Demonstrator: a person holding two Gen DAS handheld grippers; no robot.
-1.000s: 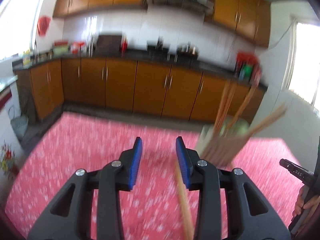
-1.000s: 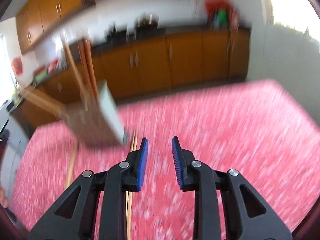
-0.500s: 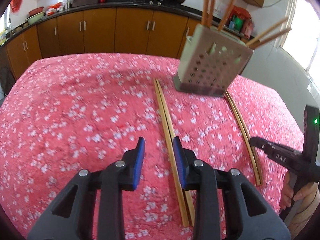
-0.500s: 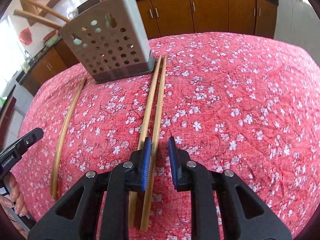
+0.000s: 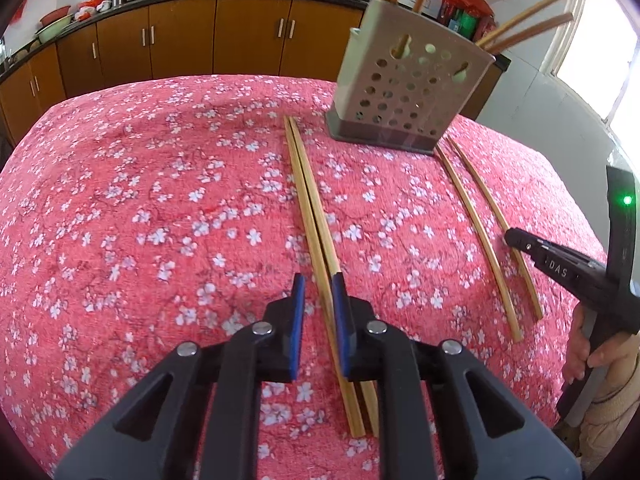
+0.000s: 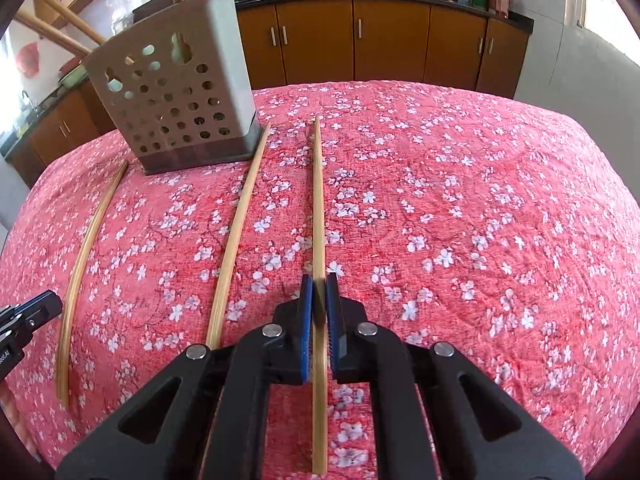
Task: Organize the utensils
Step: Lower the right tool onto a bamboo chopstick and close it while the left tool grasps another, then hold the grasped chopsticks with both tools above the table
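A grey perforated utensil holder (image 5: 404, 92) with several chopsticks standing in it sits at the far side of the pink floral tablecloth; it also shows in the right wrist view (image 6: 176, 96). My left gripper (image 5: 318, 284) is open, its jaws either side of a pair of wooden chopsticks (image 5: 310, 200) lying on the cloth. Two more chopsticks (image 5: 480, 232) lie to the right. My right gripper (image 6: 319, 286) is shut on one chopstick (image 6: 318, 200), low over the cloth. Two other chopsticks (image 6: 236, 236) lie to its left.
Orange kitchen cabinets (image 5: 180, 40) and a dark counter with pans stand behind the table. The right gripper's body and the hand holding it (image 5: 580, 280) show at the right edge of the left wrist view. The tablecloth (image 6: 480, 220) stretches to the right.
Both grippers have dropped down to the table. The right gripper has closed on one chopstick. The left gripper has narrowed around the chopstick pair.
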